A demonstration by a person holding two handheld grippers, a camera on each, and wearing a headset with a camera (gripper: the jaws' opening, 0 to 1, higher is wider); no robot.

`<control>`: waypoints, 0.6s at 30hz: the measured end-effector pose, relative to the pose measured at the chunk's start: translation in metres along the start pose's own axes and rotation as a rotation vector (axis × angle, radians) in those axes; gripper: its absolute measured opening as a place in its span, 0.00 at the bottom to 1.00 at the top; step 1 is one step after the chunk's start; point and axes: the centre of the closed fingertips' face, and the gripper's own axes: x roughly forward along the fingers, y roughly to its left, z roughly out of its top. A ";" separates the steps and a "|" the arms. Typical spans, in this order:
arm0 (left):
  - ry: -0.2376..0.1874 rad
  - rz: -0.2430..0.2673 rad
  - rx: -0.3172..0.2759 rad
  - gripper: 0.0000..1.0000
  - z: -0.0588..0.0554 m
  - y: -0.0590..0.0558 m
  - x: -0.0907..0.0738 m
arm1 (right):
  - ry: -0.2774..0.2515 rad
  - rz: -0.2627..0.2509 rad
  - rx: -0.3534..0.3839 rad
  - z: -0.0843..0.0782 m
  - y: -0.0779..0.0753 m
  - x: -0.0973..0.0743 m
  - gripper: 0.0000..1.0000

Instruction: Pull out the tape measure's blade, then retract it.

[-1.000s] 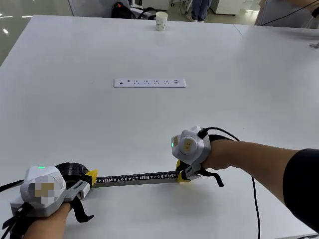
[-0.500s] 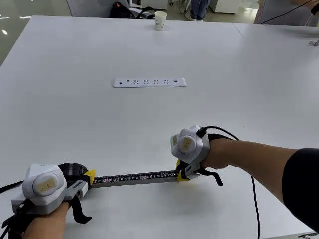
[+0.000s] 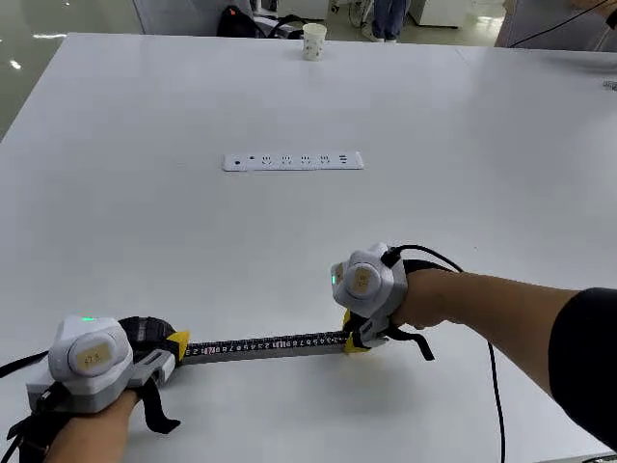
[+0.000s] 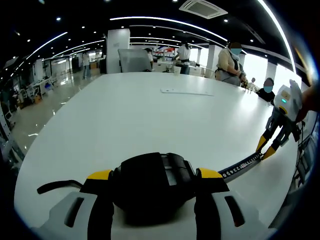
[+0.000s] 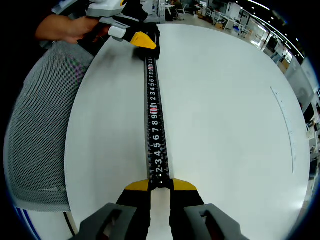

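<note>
Left gripper (image 4: 155,174): clamps black rounded tape measure case (image 3: 145,331).
Right gripper (image 5: 160,186): seemingly pinches its grey numbered blade (image 5: 154,120).
Risk: we slip, blade whips back.

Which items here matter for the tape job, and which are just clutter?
Job: black tape measure case in left claw; its extended numbered blade, tip in right claw.
Clutter: white power strip; white paper cup; grey mesh chair.
</note>
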 end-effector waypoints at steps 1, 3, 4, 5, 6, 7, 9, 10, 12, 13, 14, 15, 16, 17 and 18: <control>0.001 0.000 0.000 0.61 0.000 0.000 0.000 | 0.001 -0.001 0.002 0.000 0.000 0.000 0.10; 0.002 -0.001 0.002 0.61 0.000 0.000 0.000 | 0.005 -0.004 0.000 0.001 0.001 0.000 0.10; 0.003 -0.001 0.002 0.61 -0.001 0.000 0.001 | 0.008 -0.004 0.000 0.002 0.001 0.000 0.10; 0.004 -0.002 0.002 0.61 -0.001 0.000 0.001 | 0.008 -0.005 0.005 0.002 0.001 0.000 0.10; 0.006 -0.003 0.001 0.61 -0.001 0.000 0.001 | 0.006 -0.005 0.013 0.002 0.000 0.000 0.10; 0.008 -0.004 0.003 0.61 -0.001 0.001 0.001 | 0.004 -0.006 0.022 0.002 0.000 0.000 0.10; 0.025 -0.004 0.005 0.61 -0.001 0.001 0.002 | 0.003 -0.008 0.021 0.002 0.000 0.000 0.10; 0.029 -0.005 0.004 0.61 -0.002 0.001 0.002 | 0.003 -0.008 0.021 0.002 0.000 0.001 0.10; 0.035 -0.006 0.004 0.61 -0.002 0.001 0.002 | 0.001 -0.010 0.024 0.003 0.000 0.000 0.10; 0.035 -0.006 0.003 0.60 -0.002 0.001 0.002 | 0.001 -0.011 0.024 0.004 0.000 0.000 0.10; 0.035 -0.006 0.003 0.60 -0.003 0.001 0.002 | 0.001 -0.013 0.027 0.004 0.000 0.000 0.10; 0.036 -0.006 0.003 0.60 -0.003 0.001 0.002 | 0.001 -0.014 0.028 0.004 0.000 0.000 0.10; 0.037 -0.006 0.002 0.60 -0.003 0.001 0.002 | 0.000 -0.016 0.028 0.005 0.001 0.000 0.10; 0.039 -0.006 0.002 0.60 -0.003 0.001 0.002 | 0.000 -0.016 0.028 0.004 0.000 0.001 0.10; 0.041 -0.005 0.002 0.60 -0.003 0.001 0.002 | 0.000 -0.017 0.028 0.004 0.000 0.001 0.10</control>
